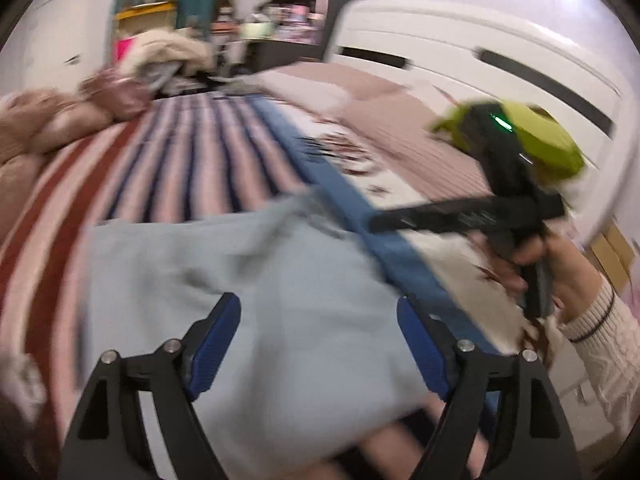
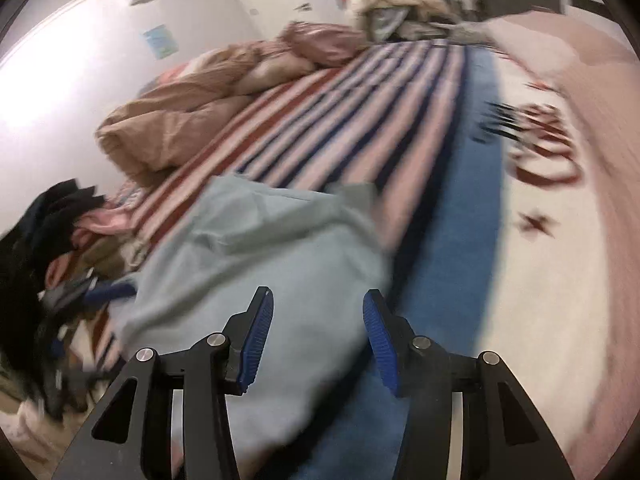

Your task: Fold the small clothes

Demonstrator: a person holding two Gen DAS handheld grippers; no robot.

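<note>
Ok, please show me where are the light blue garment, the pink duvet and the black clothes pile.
light blue garment (image 2: 256,280): right wrist view, its flat middle.
pink duvet (image 2: 172,120): right wrist view, its bunched middle.
black clothes pile (image 2: 52,220): right wrist view, its top.

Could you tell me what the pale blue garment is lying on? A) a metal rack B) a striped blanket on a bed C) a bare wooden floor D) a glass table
B: the pale blue garment lies spread on the red, white and blue striped blanket covering the bed.

no readable text, blurred bedspread print (image 2: 544,148)
</note>
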